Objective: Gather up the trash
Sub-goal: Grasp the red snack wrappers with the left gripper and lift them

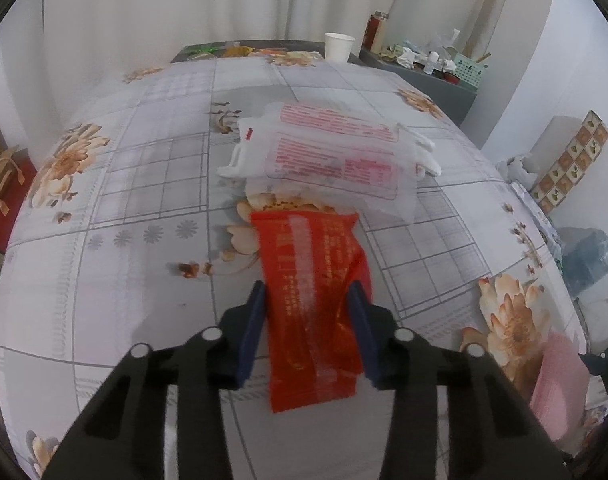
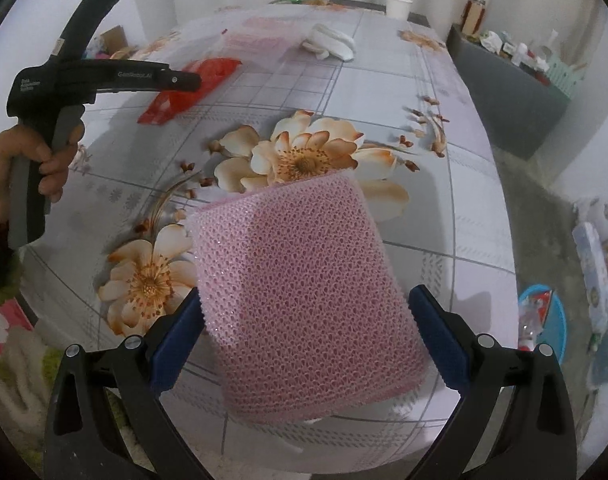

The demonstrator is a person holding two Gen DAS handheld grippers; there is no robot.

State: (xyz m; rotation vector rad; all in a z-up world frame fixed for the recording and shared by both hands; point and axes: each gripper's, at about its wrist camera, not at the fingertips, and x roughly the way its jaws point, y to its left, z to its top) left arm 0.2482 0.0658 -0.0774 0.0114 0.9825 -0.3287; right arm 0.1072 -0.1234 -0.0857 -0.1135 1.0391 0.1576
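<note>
A red foil wrapper (image 1: 308,292) lies lengthwise on the flowered tablecloth (image 1: 143,200). My left gripper (image 1: 308,292) straddles it near the table's front, both blue pads pressing its long edges, and the right edge is crumpled. In the right wrist view that gripper (image 2: 197,80) shows at upper left over the same red wrapper (image 2: 207,70), held by a hand (image 2: 43,160). My right gripper (image 2: 307,294) is shut on a pink foam net (image 2: 304,292), held tilted above the cloth. The net (image 1: 560,380) also shows at the lower right of the left wrist view.
Beyond the red wrapper lie clear plastic packs with pink print (image 1: 336,152) and white crumpled bits (image 2: 332,42). A paper cup (image 1: 338,46) stands at the far edge. A cluttered grey side table (image 2: 512,80) and a blue basin (image 2: 544,320) on the floor are to the right.
</note>
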